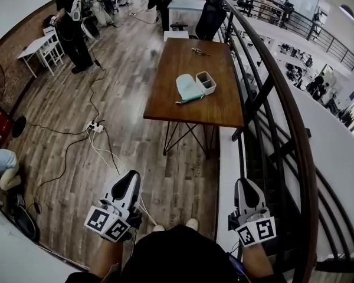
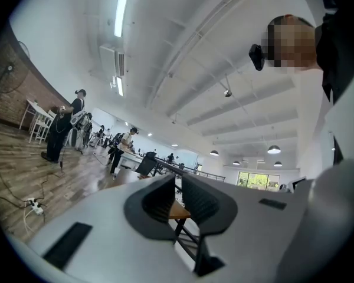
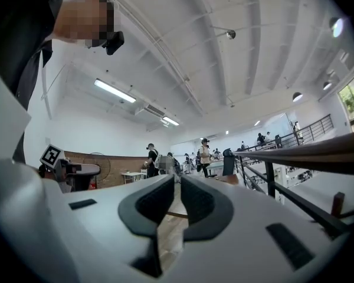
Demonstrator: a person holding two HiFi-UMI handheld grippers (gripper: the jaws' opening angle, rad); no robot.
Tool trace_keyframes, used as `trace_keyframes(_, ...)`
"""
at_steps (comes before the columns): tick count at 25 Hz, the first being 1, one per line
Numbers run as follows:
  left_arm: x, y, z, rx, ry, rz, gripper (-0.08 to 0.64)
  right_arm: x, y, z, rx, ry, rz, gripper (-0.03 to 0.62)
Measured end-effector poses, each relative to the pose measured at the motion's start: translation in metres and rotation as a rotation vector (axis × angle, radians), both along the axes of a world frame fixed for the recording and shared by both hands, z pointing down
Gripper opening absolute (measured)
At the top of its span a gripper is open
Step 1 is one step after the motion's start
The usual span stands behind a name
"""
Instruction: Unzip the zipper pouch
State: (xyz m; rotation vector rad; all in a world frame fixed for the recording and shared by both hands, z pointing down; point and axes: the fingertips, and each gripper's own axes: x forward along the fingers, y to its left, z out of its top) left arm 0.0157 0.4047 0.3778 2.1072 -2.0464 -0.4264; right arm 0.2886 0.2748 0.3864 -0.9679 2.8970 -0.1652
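The zipper pouch (image 1: 189,88), pale blue-green, lies flat on the brown wooden table (image 1: 171,108) well ahead of me, with a teal strip along its near edge. Both grippers hang low by my body, far short of the table. In the head view my left gripper (image 1: 133,177) points forward over the floor, and my right gripper (image 1: 246,185) is beside the stair railing. The left gripper view shows the left gripper (image 2: 178,179) with jaws together and nothing between them. In the right gripper view the right gripper (image 3: 177,179) is likewise shut and empty.
A white open box (image 1: 206,82) sits right of the pouch, and a small item (image 1: 199,52) lies at the table's far end. A black railing (image 1: 271,93) and stairs run along the right. Cables and a power strip (image 1: 94,126) cross the floor at left. People stand at the back left.
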Motion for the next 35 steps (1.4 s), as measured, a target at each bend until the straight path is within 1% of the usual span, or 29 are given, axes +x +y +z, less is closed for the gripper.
trace_keyframes(1, 0.001, -0.003, -0.001, 0.000, -0.010, -0.005, 0.040, 0.001, -0.001, -0.003, 0.006, -0.007, -0.004, 0.047)
trace_keyframes(4, 0.006, -0.012, -0.006, 0.004, -0.053, -0.015, 0.042, 0.003, -0.005, -0.010, 0.020, -0.022, -0.026, 0.104)
trace_keyframes(5, 0.009, -0.015, -0.008, 0.008, -0.060, -0.017, 0.069, 0.003, -0.006, -0.011, 0.020, -0.026, -0.043, 0.160)
trace_keyframes(6, 0.012, -0.018, -0.010, 0.011, -0.064, -0.018, 0.167, 0.003, -0.006, -0.012, 0.018, -0.034, -0.062, 0.232)
trace_keyframes(7, 0.016, -0.021, -0.011, 0.014, -0.066, -0.020, 0.262, 0.003, -0.006, -0.014, 0.015, -0.046, -0.079, 0.345)
trace_keyframes(8, 0.019, -0.024, -0.012, 0.015, -0.070, -0.024, 0.295, 0.003, -0.005, -0.016, 0.015, -0.056, -0.092, 0.420)
trace_keyframes(10, 0.025, -0.029, -0.014, 0.012, -0.080, -0.029, 0.313, 0.004, -0.004, -0.021, 0.037, -0.052, -0.101, 0.433)
trace_keyframes(13, 0.036, -0.036, -0.015, 0.004, -0.091, -0.018, 0.316, 0.005, -0.007, -0.024, 0.071, -0.023, -0.097, 0.430)
trace_keyframes(19, 0.045, -0.043, -0.011, -0.027, -0.095, -0.041, 0.316, 0.017, -0.018, -0.023, 0.058, -0.037, -0.106, 0.423)
trace_keyframes(22, 0.052, -0.048, -0.007, -0.028, -0.078, -0.059, 0.316, 0.029, -0.026, -0.017, 0.045, -0.029, -0.123, 0.399)
trace_keyframes(24, 0.055, -0.051, -0.006, -0.027, -0.072, -0.066, 0.316, 0.036, -0.033, -0.012, 0.037, -0.021, -0.124, 0.399)
trace_keyframes(29, 0.048, -0.061, -0.004, -0.054, -0.125, -0.074, 0.316, 0.049, -0.054, -0.006, 0.017, -0.043, -0.049, 0.399)
trace_keyframes(30, 0.044, -0.066, -0.002, -0.052, -0.121, -0.075, 0.319, 0.049, -0.059, -0.005, 0.012, -0.050, -0.040, 0.399)
trace_keyframes(33, 0.032, -0.086, 0.005, -0.033, -0.061, -0.055, 0.324, 0.043, -0.072, -0.004, 0.001, -0.061, -0.033, 0.380)
trace_keyframes(35, 0.024, -0.100, 0.006, -0.031, -0.056, -0.030, 0.327, 0.033, -0.081, -0.005, -0.009, -0.061, -0.026, 0.374)
